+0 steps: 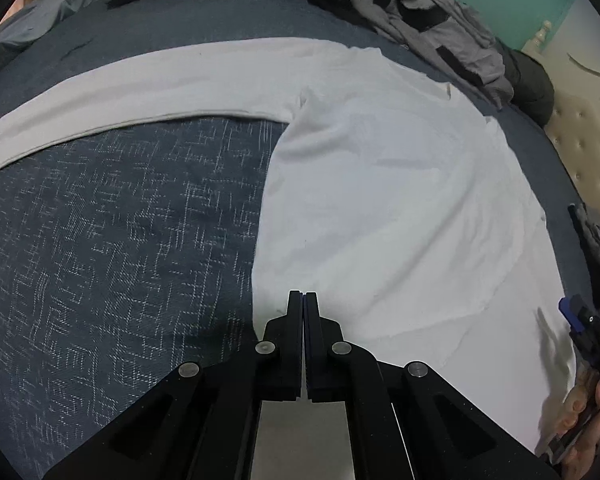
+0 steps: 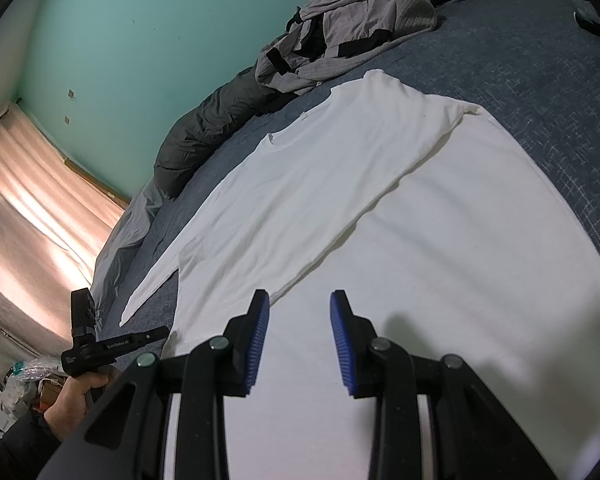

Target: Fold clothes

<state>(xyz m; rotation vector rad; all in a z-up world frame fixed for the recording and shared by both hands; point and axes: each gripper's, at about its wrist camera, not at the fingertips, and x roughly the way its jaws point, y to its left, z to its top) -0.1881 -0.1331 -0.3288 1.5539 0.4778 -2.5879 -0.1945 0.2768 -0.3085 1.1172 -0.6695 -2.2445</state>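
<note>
- Black jaws of my left gripper [image 1: 302, 294] are pressed fully together at 6 o'clock in the left view, over the near left edge of the white shirt [image 1: 380, 200]. I cannot tell whether any cloth is pinched between them; the hem hides beneath the fingers.
- My right gripper [image 2: 299, 300] stands partly open, blue pads [image 2: 260, 320] apart with nothing between them, hovering over the shirt's near body at 6 o'clock in the right view.
- White cotton like this should be light, limp and a bit slippery on the bed [image 1: 120, 220]. It will sag and crease rather than hold a shape, so I judge a firm pinch at a hem or seam serves better than a grab at the middle.
- One sleeve [image 2: 320, 200] lies folded across the body toward 10 o'clock; the other sleeve [image 1: 120, 92] stretches out toward 9 o'clock in the left view, unfolded. Its cuff looks like the next hold.
- Farthest off, a grey heap of clothes [image 2: 348, 28] sits by the teal wall [image 2: 140, 40] at 12 o'clock.
</note>
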